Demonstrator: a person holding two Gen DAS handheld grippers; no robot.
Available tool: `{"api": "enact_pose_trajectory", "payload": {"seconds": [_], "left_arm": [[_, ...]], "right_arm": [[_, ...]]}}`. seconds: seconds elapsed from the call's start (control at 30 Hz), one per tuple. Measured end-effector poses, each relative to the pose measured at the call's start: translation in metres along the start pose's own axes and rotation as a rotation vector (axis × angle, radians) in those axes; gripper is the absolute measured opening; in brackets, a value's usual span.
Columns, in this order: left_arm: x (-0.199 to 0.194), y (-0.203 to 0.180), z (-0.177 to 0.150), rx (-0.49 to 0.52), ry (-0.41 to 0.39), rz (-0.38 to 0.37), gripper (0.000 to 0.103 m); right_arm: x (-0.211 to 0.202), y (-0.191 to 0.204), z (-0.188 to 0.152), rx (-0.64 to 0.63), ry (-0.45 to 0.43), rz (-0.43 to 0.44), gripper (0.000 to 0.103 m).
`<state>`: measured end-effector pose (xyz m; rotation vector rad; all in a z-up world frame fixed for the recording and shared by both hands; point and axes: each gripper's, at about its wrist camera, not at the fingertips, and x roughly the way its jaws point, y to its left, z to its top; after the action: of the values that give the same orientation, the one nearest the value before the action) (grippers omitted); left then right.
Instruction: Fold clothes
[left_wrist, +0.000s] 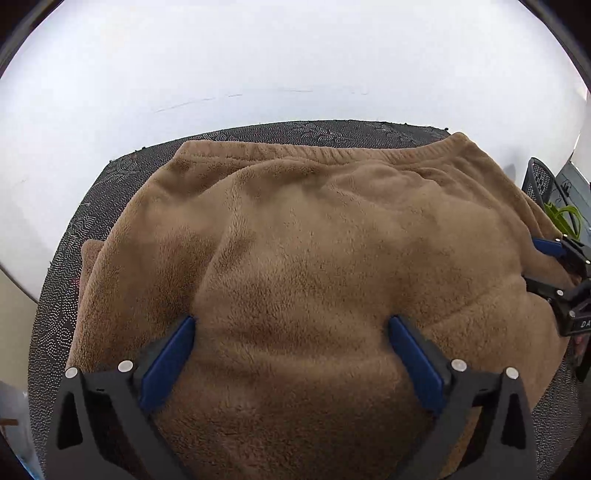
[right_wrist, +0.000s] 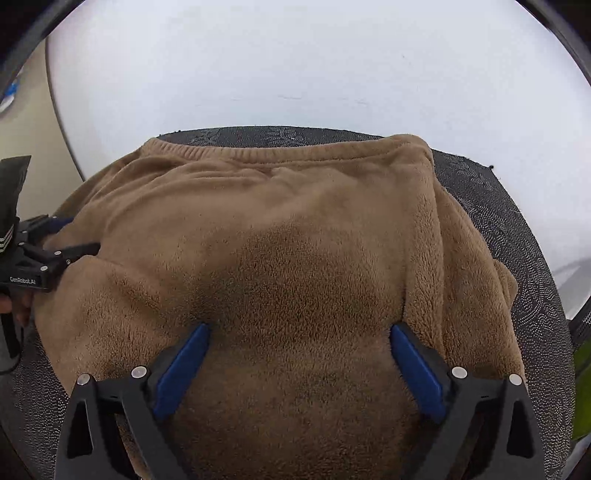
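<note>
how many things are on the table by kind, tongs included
brown fleece garment: 1
dark dotted mat: 1
tongs: 2, left tongs and right tongs, both open over the fleece
total: 4

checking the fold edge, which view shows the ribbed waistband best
The right wrist view: the ribbed waistband runs nearly corner to corner with its stitching visible. The left wrist view shows the same band, fainter.
</note>
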<state>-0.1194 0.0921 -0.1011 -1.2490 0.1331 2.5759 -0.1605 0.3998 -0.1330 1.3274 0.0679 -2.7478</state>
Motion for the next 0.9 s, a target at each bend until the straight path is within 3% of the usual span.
{"api": "enact_pose_trajectory", "payload": {"seconds": [0.9], "left_arm": [[-0.0011,0.0013,-0.0024,0.009,-0.012,0.012,0.103]], "right_arm": [[-0.0019,0.0027,-0.001,-0.015,-0.009,-0.037,0.102]]}}
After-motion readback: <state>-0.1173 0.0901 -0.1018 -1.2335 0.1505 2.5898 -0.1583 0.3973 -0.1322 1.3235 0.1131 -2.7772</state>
